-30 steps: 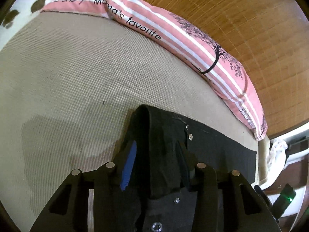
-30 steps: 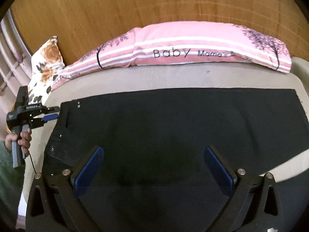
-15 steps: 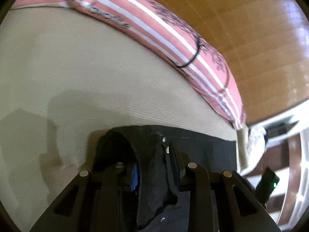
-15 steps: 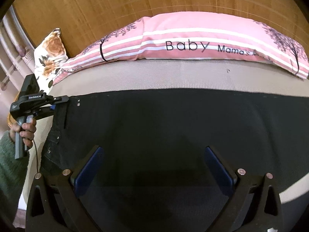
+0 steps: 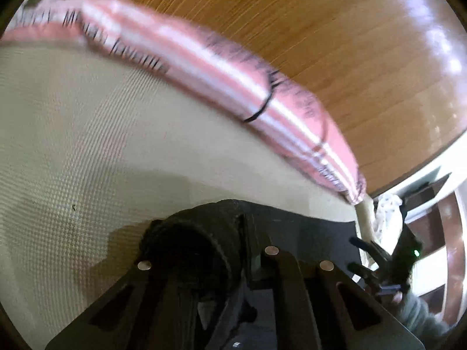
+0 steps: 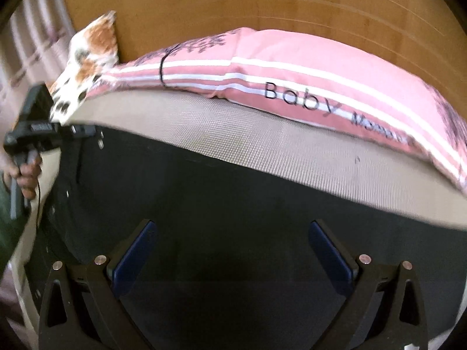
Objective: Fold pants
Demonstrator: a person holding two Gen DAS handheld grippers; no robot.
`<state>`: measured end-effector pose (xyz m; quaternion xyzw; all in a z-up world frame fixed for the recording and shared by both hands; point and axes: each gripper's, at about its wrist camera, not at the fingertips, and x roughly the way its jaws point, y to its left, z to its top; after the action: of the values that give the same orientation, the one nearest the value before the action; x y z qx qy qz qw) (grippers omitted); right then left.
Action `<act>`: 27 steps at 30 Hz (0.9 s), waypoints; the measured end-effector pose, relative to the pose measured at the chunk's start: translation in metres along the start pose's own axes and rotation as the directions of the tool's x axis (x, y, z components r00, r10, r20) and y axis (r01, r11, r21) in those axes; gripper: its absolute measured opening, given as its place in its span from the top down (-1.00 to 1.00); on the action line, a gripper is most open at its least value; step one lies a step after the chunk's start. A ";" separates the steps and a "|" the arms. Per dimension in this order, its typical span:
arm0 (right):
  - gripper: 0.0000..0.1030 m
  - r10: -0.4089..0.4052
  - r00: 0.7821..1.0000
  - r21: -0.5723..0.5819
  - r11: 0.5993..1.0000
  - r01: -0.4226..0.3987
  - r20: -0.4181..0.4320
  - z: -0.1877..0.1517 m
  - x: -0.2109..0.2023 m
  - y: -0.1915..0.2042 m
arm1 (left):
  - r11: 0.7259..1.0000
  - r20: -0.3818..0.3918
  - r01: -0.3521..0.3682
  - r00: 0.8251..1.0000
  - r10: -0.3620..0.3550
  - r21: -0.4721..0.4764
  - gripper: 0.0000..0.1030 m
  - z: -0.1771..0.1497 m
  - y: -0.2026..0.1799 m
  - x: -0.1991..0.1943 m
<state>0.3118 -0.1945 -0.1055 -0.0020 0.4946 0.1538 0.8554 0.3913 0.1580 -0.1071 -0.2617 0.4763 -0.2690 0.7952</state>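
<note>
Left gripper (image 5: 221,265) pinched on a bunched edge of the black pants (image 6: 233,218), fabric humped up between the closed fingers. Right gripper (image 6: 232,250) spread wide, blue pads (image 6: 132,255) apart, hovering over the flat dark cloth without clamping it. Pants spread across the beige mattress (image 6: 262,137), waistband end with rivets toward the left gripper, seen at far left of the right wrist view. Beyond the pants, bare mattress weave, then a pink striped pillow (image 6: 306,70) against the wooden headboard (image 6: 233,0). Floral pillow (image 6: 87,49) beside it. Left view blurred.
</note>
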 end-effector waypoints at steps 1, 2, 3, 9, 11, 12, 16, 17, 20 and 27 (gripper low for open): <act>-0.98 0.010 1.000 -0.027 1.000 -0.011 -0.010 0.004 0.001 -0.003 | 1.000 0.021 0.017 1.000 -0.018 0.015 0.83 -0.002 -0.007 -0.007; -0.96 0.022 1.000 -0.053 0.998 -0.023 -0.022 0.008 0.002 -0.006 | 0.999 0.038 0.034 0.999 -0.035 0.030 0.83 -0.003 -0.012 -0.014; -0.93 0.041 0.998 -0.080 0.996 -0.044 -0.036 0.013 0.003 -0.010 | 0.998 0.049 0.043 0.998 -0.044 0.039 0.83 -0.004 -0.016 -0.018; -0.73 0.151 0.978 -0.215 0.960 -0.180 -0.144 0.051 0.018 -0.031 | 0.990 0.107 0.098 0.988 -0.109 0.105 0.83 -0.014 -0.036 -0.042; -0.69 0.183 0.965 -0.247 0.942 -0.226 -0.186 0.061 0.024 -0.034 | 0.987 0.116 0.100 0.987 -0.115 0.130 0.83 -0.018 -0.043 -0.047; -0.65 0.198 0.958 -0.268 0.930 -0.250 -0.208 0.066 0.028 -0.036 | 0.985 0.119 0.099 0.986 -0.116 0.138 0.83 -0.019 -0.044 -0.050; -0.53 0.259 0.904 -0.308 0.878 -0.367 -0.340 0.082 0.045 -0.043 | 0.985 0.129 0.082 0.986 -0.102 0.151 0.83 -0.020 -0.050 -0.052; -0.53 0.278 0.888 -0.307 0.865 -0.397 -0.365 0.083 0.048 -0.046 | 0.987 0.129 0.071 0.987 -0.091 0.147 0.83 -0.019 -0.049 -0.050; -0.49 0.329 0.845 -0.288 0.835 -0.469 -0.422 0.087 0.057 -0.058 | 0.989 0.127 0.047 0.990 -0.065 0.138 0.83 -0.017 -0.051 -0.048; -0.18 0.348 0.800 -0.261 0.817 -0.514 -0.489 0.074 0.078 -0.078 | 0.992 0.129 -0.003 0.992 -0.013 0.130 0.83 -0.016 -0.053 -0.045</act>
<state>0.4315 -0.2372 -0.1457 -0.0862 0.6135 0.4369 0.6522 0.3496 0.1484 -0.0502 -0.2275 0.4044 -0.2839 0.8391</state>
